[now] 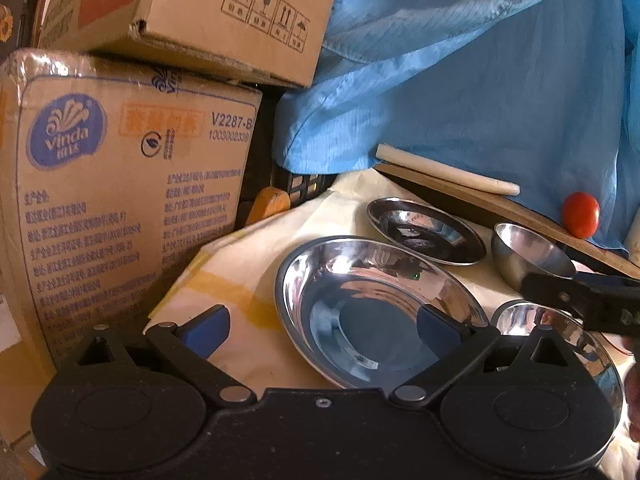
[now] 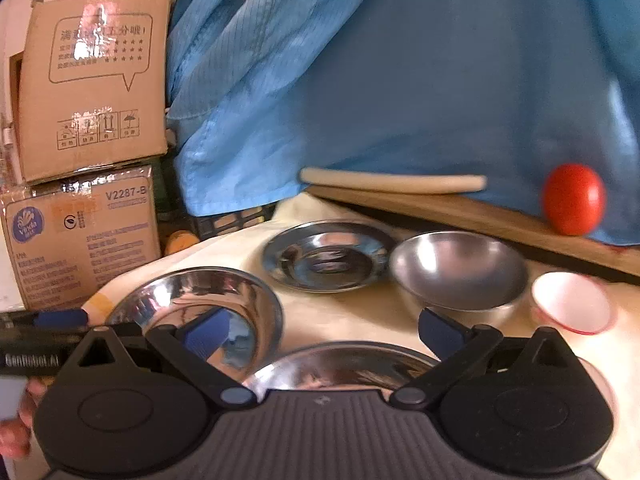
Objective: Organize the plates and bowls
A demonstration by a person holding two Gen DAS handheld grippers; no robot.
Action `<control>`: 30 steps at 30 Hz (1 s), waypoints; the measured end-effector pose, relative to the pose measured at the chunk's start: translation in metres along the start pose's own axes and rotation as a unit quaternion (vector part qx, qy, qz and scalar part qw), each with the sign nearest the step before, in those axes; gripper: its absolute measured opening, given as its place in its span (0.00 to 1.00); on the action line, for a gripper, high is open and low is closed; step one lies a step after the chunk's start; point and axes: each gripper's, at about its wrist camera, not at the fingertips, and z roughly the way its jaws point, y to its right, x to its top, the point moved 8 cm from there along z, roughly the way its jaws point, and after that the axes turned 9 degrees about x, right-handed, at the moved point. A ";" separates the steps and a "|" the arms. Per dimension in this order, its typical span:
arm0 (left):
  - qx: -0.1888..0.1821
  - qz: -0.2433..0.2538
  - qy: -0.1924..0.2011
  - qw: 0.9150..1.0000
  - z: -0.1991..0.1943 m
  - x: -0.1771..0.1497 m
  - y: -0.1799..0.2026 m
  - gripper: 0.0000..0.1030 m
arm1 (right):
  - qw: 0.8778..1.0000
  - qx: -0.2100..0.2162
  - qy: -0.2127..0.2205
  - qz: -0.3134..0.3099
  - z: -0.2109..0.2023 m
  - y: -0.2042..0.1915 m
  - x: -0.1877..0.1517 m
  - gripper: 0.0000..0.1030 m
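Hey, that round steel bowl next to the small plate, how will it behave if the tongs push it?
The steel bowl looks rounded underneath, so it would probably rock or slide on the cloth. Its polished wall seems slippery, and thin metal suggests it is light.

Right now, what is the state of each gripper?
Left gripper: open, holding nothing, over the large shiny steel plate.
Right gripper: open, holding nothing.

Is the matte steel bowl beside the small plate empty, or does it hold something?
Empty. The matte steel bowl sits upright beside the small plate, showing only bare metal inside.
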 end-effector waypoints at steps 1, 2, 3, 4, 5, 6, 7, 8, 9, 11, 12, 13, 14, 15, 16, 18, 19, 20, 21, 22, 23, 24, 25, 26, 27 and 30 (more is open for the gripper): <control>-0.002 -0.002 -0.002 1.000 0.001 0.000 0.000 0.94 | 1.000 0.009 -0.008 0.001 0.007 -0.001 0.002 1.00; -0.003 -0.004 -0.004 1.000 0.002 -0.001 0.001 0.93 | 1.000 0.017 -0.014 0.001 0.013 -0.002 0.004 0.99; -0.005 -0.007 -0.006 1.000 0.004 -0.001 0.001 0.91 | 0.999 0.027 -0.021 0.001 0.018 -0.003 0.005 0.99; -0.006 -0.009 -0.007 1.000 0.005 -0.002 0.001 0.90 | 0.999 0.034 -0.028 0.003 0.024 -0.003 0.005 0.98; -0.006 -0.012 -0.007 1.000 0.005 -0.002 0.001 0.90 | 0.999 0.039 -0.035 0.005 0.029 -0.004 0.006 0.94; -0.007 -0.015 -0.006 1.000 0.005 -0.002 0.001 0.89 | 0.998 0.043 -0.041 0.006 0.033 -0.004 0.005 0.92; -0.010 -0.018 -0.007 1.000 0.006 -0.002 0.001 0.88 | 0.998 0.046 -0.049 0.008 0.037 -0.004 0.004 0.88; -0.013 -0.021 -0.009 1.000 0.006 -0.003 0.001 0.79 | 0.997 0.048 -0.055 0.011 0.041 -0.003 0.003 0.86; -0.016 -0.025 -0.014 0.999 0.008 -0.004 0.002 0.73 | 0.997 0.051 -0.062 0.015 0.045 -0.003 0.002 0.84; -0.016 -0.029 -0.017 0.999 0.010 -0.005 0.002 0.73 | 0.996 0.055 -0.073 0.020 0.051 -0.003 0.000 0.78; -0.014 -0.028 -0.017 0.999 0.011 -0.006 0.002 0.73 | 0.995 0.057 -0.078 0.021 0.054 -0.003 -0.002 0.77; -0.013 -0.029 -0.017 0.999 0.011 -0.006 0.002 0.73 | 0.995 0.057 -0.083 0.020 0.057 -0.003 -0.004 0.75; -0.014 -0.031 -0.017 0.999 0.011 -0.006 0.002 0.72 | 0.994 0.057 -0.087 0.022 0.059 -0.003 -0.006 0.70; -0.014 -0.035 -0.017 0.999 0.012 -0.006 0.002 0.72 | 0.994 0.058 -0.090 0.023 0.061 -0.002 -0.007 0.66; -0.015 -0.039 -0.018 0.999 0.012 -0.006 0.001 0.71 | 0.994 0.059 -0.093 0.023 0.063 -0.002 -0.007 0.60; -0.019 -0.045 -0.020 0.999 0.013 -0.007 0.002 0.65 | 0.993 0.060 -0.099 0.025 0.065 -0.002 -0.008 0.56; -0.019 -0.047 -0.020 0.998 0.013 -0.008 0.001 0.63 | 0.992 0.063 -0.102 0.026 0.066 -0.002 -0.008 0.54; -0.020 -0.049 -0.021 0.998 0.013 -0.009 0.001 0.59 | 0.992 0.065 -0.105 0.026 0.067 -0.003 -0.008 0.52; -0.021 -0.051 -0.022 0.998 0.014 -0.009 0.001 0.55 | 0.992 0.066 -0.108 0.025 0.068 -0.003 -0.008 0.50; -0.021 -0.053 -0.023 0.998 0.014 -0.010 0.001 0.53 | 0.991 0.066 -0.112 0.024 0.070 -0.004 -0.008 0.46; -0.020 -0.056 -0.023 0.998 0.014 -0.010 0.000 0.51 | 0.991 0.066 -0.115 0.023 0.071 -0.005 -0.008 0.41; -0.019 -0.059 -0.022 0.998 0.014 -0.010 -0.001 0.49 | 0.991 0.066 -0.118 0.022 0.072 -0.006 -0.009 0.38; -0.017 -0.063 -0.021 0.998 0.014 -0.010 -0.002 0.47 | 0.990 0.066 -0.122 0.022 0.073 -0.006 -0.009 0.34; -0.015 -0.067 -0.021 0.997 0.014 -0.010 -0.003 0.43 | 0.990 0.066 -0.124 0.022 0.074 -0.007 -0.009 0.28; -0.013 -0.072 -0.019 0.997 0.014 -0.010 -0.005 0.39 | 0.990 0.066 -0.125 0.023 0.075 -0.008 -0.010 0.26; -0.009 -0.085 -0.016 0.996 0.014 -0.009 -0.009 0.31 | 0.991 0.059 -0.121 0.029 0.074 -0.009 -0.010 0.20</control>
